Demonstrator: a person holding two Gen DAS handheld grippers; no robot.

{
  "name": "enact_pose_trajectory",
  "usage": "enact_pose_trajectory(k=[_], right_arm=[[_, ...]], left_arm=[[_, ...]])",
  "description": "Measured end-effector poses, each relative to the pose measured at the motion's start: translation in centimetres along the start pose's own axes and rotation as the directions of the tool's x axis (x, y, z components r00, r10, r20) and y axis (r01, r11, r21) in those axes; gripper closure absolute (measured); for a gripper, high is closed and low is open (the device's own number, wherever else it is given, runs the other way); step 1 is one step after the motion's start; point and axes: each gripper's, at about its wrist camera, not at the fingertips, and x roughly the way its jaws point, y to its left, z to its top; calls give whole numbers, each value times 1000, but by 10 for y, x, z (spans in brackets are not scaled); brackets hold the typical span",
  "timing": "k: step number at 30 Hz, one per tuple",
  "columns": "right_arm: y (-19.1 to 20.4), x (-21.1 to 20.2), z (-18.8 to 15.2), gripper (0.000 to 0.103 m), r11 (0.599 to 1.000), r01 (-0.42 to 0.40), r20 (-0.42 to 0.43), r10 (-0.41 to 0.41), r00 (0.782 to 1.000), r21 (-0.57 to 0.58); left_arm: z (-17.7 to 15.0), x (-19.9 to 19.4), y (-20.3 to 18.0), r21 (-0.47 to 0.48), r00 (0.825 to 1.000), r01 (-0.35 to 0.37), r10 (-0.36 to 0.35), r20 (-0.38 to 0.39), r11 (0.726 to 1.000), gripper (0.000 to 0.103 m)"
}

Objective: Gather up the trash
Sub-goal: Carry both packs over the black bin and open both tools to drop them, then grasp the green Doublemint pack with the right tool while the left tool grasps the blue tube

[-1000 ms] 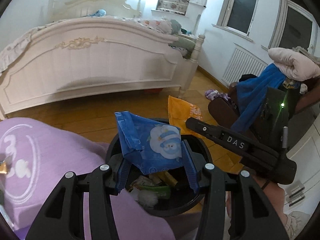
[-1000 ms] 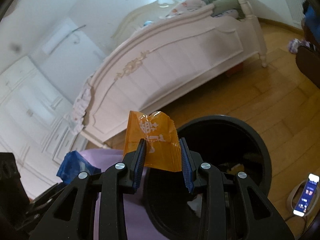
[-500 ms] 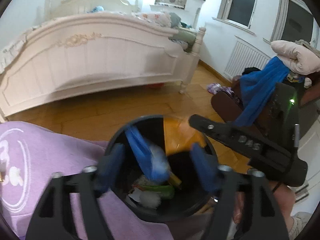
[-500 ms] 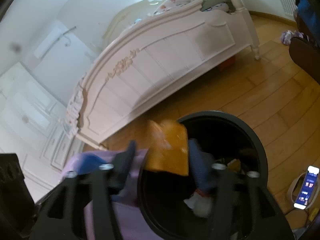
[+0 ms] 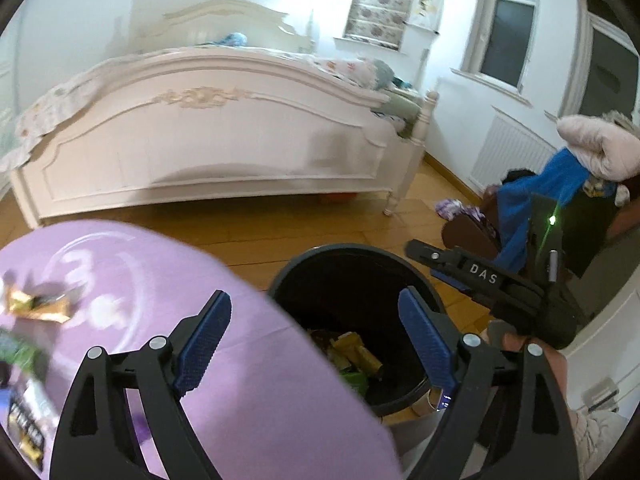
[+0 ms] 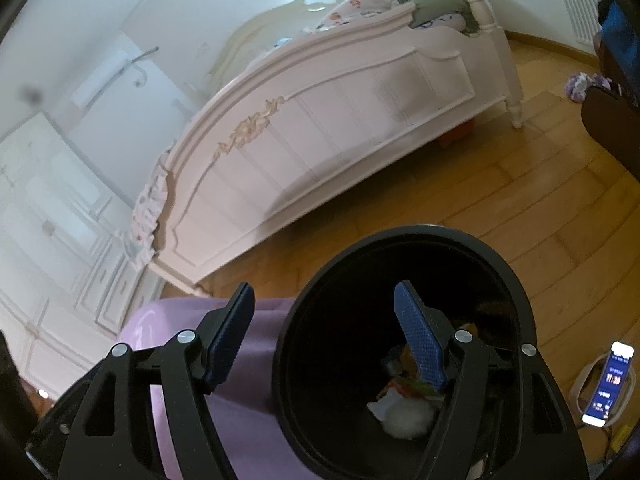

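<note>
Both tools (image 5: 316,336) (image 6: 326,330) gape empty over black bin (image 5: 356,256) holding seemingly crumpled wrappers (image 5: 356,354).

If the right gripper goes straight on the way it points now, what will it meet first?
Probably the black trash bin. The open right gripper points down over the bin's near rim, beside the purple cloth, so it would likely enter the mouth and reach the trash inside. Depth is unclear.

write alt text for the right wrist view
The right gripper, open and empty, hangs over a black bin with trash at the bottom. A purple cloth lies left of the bin; a white bed stands behind on the wood floor, and a lit phone lies at right.
</note>
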Motion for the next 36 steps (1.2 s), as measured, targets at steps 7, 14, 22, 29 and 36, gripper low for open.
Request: enact_pose_trajectory(k=[7, 14, 22, 29, 36], right_arm=[[26, -1, -9, 31, 994, -26, -4, 26, 1000, -105], [96, 6, -39, 31, 931, -209, -159, 167, 973, -299], [257, 21, -81, 38, 682, -421, -400, 202, 894, -597], [347, 59, -125, 45, 483, -489, -510, 99, 855, -726], [380, 109, -165, 45, 381, -503, -554, -31, 832, -776]], left_arm=[[-18, -60, 62, -54, 992, -116, 118, 35, 992, 18], [-50, -120, 153, 5, 958, -288, 288, -2, 958, 18], [-77, -128, 216, 172, 940, -317, 333, -75, 933, 18], [-87, -110, 242, 279, 945, -276, 312, -94, 920, 18], [-88, -91, 252, 315, 957, -196, 251, -144, 929, 24]])
